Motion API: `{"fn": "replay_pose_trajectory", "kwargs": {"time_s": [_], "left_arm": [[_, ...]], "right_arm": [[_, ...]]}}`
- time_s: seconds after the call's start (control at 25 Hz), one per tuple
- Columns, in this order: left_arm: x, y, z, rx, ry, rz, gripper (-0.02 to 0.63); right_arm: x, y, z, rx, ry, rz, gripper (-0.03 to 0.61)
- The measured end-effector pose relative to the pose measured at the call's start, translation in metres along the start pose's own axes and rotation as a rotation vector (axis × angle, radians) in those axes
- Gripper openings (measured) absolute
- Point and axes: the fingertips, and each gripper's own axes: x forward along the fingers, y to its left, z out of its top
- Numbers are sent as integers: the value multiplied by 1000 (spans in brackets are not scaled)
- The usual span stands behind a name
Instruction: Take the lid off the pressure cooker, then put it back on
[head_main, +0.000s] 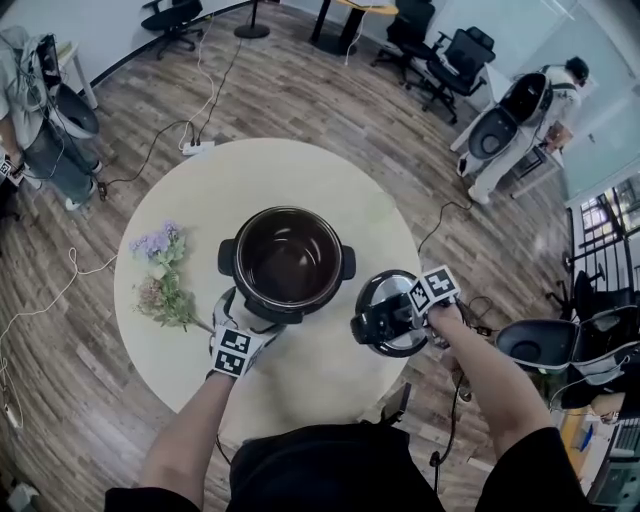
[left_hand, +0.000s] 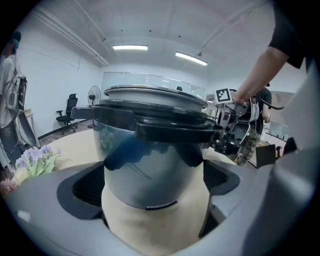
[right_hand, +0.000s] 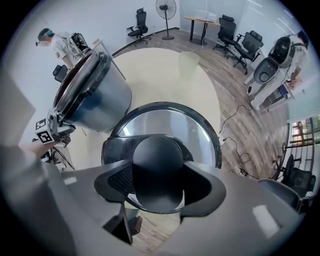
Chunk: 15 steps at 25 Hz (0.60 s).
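The steel pressure cooker pot (head_main: 290, 262) stands open, without its lid, in the middle of the round table (head_main: 200, 190). My left gripper (head_main: 240, 325) is at its near-left side. In the left gripper view its jaws are spread wide, with the pot wall (left_hand: 155, 165) right at the fingertips and not pinched. My right gripper (head_main: 395, 318) points down and holds the lid (head_main: 385, 285) in the air to the right of the pot, near the table's edge. In the right gripper view both pads close on the lid's black knob (right_hand: 157, 155), above the shiny lid (right_hand: 170, 122).
A bunch of artificial flowers (head_main: 160, 270) lies on the table left of the pot. Cables run over the wooden floor (head_main: 150, 150). Office chairs (head_main: 450, 60) and people stand around the room's edges. Dark equipment (head_main: 560, 345) sits on the floor to the right.
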Motion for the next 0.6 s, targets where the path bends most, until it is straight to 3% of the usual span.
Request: {"fn": "replay_pose_trajectory", "kwargs": {"time_s": [0.32,0.6], "left_arm": [[0,-1,-1,1,-4,-2,591],[-1,9,0,0,-10,0,591]], "right_arm": [[-113,-33,43,21,-53,-6,287],[-198,21,122,-51,-150,37,287]]}}
